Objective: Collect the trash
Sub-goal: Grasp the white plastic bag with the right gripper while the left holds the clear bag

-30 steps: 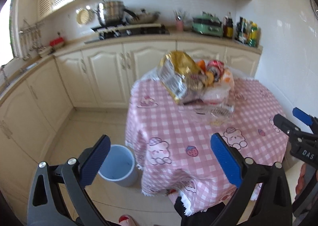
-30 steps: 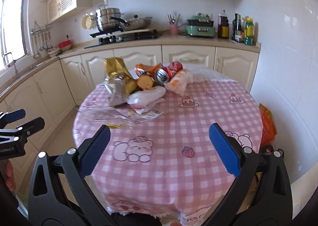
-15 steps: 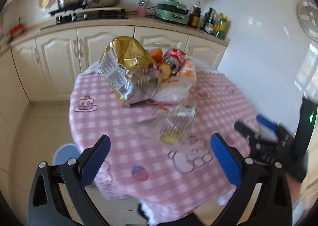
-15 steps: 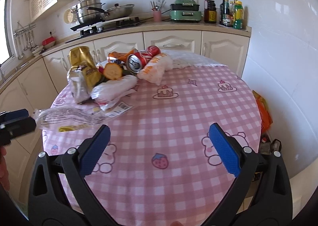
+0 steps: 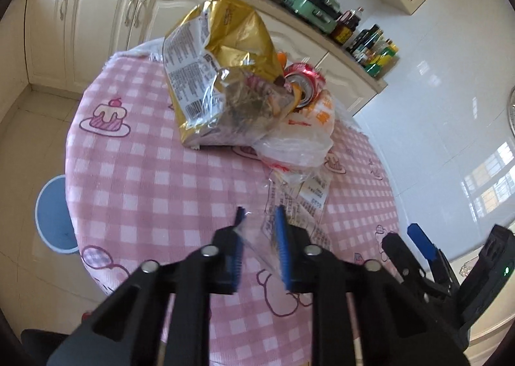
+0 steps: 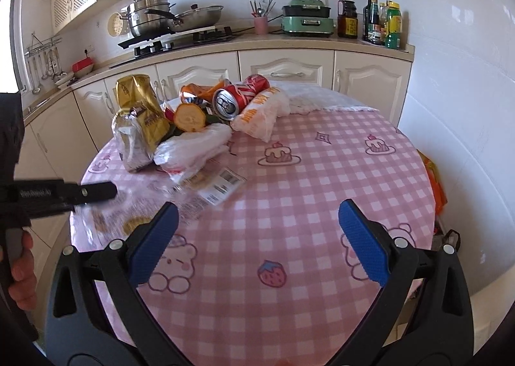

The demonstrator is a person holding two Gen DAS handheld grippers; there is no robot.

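Note:
A heap of trash lies on the round table with the pink checked cloth [image 6: 322, 192]: a gold foil bag [image 5: 219, 76], a red can [image 6: 238, 98], white plastic bags [image 6: 193, 147] and a clear printed wrapper [image 5: 302, 205]. My left gripper [image 5: 260, 221] is shut on the near end of the clear wrapper, low over the cloth. In the right wrist view it [image 6: 96, 192] comes in from the left over that wrapper [image 6: 135, 214]. My right gripper [image 6: 257, 221] is open and empty above the table's near side.
A blue bin [image 5: 51, 214] stands on the floor left of the table. Cream cabinets and a counter [image 6: 289, 41] with pots, bottles and a green cooker run behind. An orange bag [image 6: 434, 182] sits by the white wall at right.
My left gripper has moved down and in to the table and has shut on the clear wrapper. My right gripper has stayed open and edged closer to the table.

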